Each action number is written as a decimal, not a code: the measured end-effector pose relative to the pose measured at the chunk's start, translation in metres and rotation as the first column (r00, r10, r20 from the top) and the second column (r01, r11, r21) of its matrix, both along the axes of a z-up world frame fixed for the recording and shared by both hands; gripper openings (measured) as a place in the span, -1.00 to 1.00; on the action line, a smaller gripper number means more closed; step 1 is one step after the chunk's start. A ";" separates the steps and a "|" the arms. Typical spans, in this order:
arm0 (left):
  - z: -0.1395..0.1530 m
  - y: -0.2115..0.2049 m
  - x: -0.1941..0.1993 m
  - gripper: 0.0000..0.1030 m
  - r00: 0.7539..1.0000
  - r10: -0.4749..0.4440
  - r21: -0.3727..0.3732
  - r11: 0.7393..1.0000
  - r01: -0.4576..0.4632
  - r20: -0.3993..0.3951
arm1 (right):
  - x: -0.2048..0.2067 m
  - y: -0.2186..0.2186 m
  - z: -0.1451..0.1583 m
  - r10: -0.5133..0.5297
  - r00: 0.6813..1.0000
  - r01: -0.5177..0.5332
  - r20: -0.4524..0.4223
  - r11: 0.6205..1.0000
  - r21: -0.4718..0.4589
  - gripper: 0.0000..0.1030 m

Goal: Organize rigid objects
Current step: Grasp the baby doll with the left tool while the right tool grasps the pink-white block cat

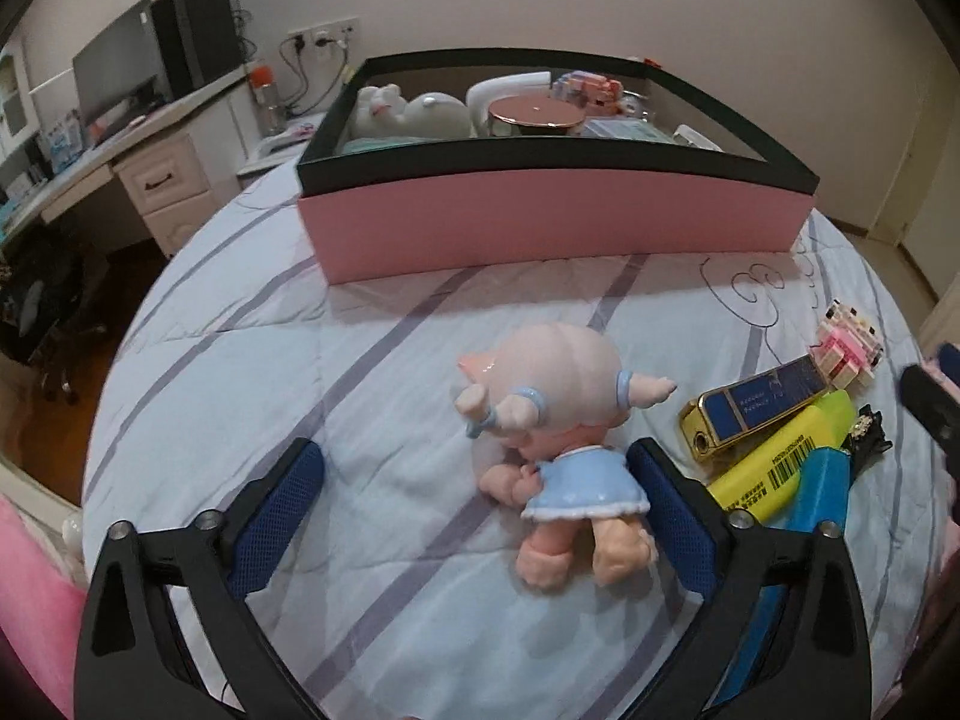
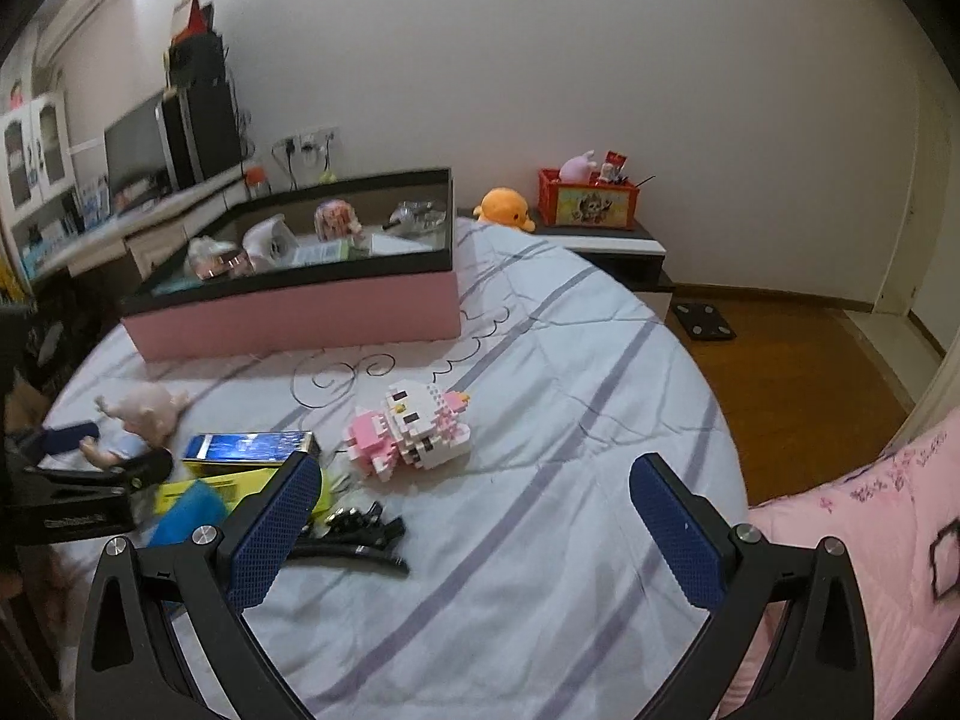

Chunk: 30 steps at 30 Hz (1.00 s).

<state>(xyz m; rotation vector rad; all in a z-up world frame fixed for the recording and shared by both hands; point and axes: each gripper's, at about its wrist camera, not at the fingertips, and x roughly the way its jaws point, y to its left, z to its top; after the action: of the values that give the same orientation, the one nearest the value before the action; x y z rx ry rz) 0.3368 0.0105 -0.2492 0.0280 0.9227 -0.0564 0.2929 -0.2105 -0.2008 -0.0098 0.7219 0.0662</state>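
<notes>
A pink-haired doll in a blue dress (image 1: 558, 438) lies on the bed, between the wide-open fingers of my left gripper (image 1: 474, 468); it is near the right finger, and it also shows in the right wrist view (image 2: 141, 417). Beside it lie a gold and blue box (image 1: 756, 405), a yellow highlighter (image 1: 786, 456) and a pink and white brick figure (image 1: 849, 348). My right gripper (image 2: 474, 486) is open and empty above the bed, with the brick figure (image 2: 414, 432) ahead and a black hair clip (image 2: 354, 534) by its left finger. The pink box with a black rim (image 1: 558, 222) holds several items.
A blue object (image 1: 822, 480) lies under the left gripper's right finger. A desk with a monitor (image 1: 120, 66) stands at the left. A side table with an orange plush (image 2: 504, 210) and a red crate (image 2: 588, 198) stands beyond the bed. A pink blanket (image 2: 870, 540) lies at the right.
</notes>
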 end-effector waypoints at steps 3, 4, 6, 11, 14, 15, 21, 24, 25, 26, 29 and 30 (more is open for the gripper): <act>0.003 0.001 -0.001 0.51 1.000 -0.020 -0.014 1.000 0.020 0.020 | 0.018 0.007 -0.006 0.039 0.998 -0.040 -0.056 0.999 -0.021 1.00; 0.005 0.001 -0.002 0.26 0.999 -0.030 -0.016 0.999 0.030 0.027 | 0.024 0.009 -0.008 0.048 0.996 -0.051 -0.069 0.998 -0.036 1.00; 0.008 0.002 -0.004 0.01 0.998 -0.051 -0.017 0.999 0.052 0.037 | 0.034 0.013 -0.013 0.066 0.991 -0.073 -0.116 0.996 -0.056 1.00; 0.010 0.007 -0.008 -0.07 0.997 -0.051 -0.058 0.997 0.054 0.050 | 0.051 0.013 -0.022 0.108 0.979 -0.117 -0.174 0.992 -0.045 1.00; 0.011 0.010 -0.009 -0.07 0.997 -0.049 -0.071 0.996 0.053 0.057 | 0.054 0.013 -0.023 0.124 0.974 -0.133 -0.187 0.990 -0.038 0.98; 0.011 0.011 -0.009 -0.07 0.997 -0.049 -0.072 0.996 0.053 0.056 | 0.054 0.013 -0.024 0.134 0.972 -0.143 -0.191 0.989 -0.033 0.89; 0.008 0.008 -0.005 -0.06 0.997 -0.065 -0.055 0.996 0.067 0.032 | 0.051 0.019 -0.020 0.173 0.968 -0.181 -0.179 0.983 -0.029 0.28; 0.010 0.007 -0.004 -0.07 0.997 -0.069 -0.052 0.996 0.072 0.044 | 0.047 0.020 -0.018 0.181 0.969 -0.187 -0.168 0.982 -0.020 0.16; 0.009 0.008 -0.004 -0.07 0.997 -0.068 -0.059 0.996 0.071 0.049 | 0.047 0.020 -0.018 0.181 0.969 -0.185 -0.167 0.983 -0.013 0.16; 0.010 0.010 -0.006 -0.07 0.997 -0.062 -0.067 0.996 0.065 0.054 | 0.045 0.018 -0.016 0.181 0.971 -0.183 -0.156 0.983 -0.003 0.16; 0.016 0.016 -0.010 -0.07 0.995 -0.040 -0.081 0.996 0.048 0.091 | 0.041 0.012 -0.013 0.176 0.976 -0.174 -0.131 0.984 0.027 0.16; 0.018 0.018 -0.012 -0.07 0.994 -0.031 -0.085 0.996 0.040 0.105 | 0.039 0.010 -0.011 0.167 0.978 -0.164 -0.122 0.986 0.033 0.16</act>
<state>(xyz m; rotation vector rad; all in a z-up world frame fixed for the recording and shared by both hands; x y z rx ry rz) 0.3249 0.0284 -0.2312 -0.0334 0.8150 -0.1276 0.3324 -0.2007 -0.2123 -0.0445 0.8442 0.2359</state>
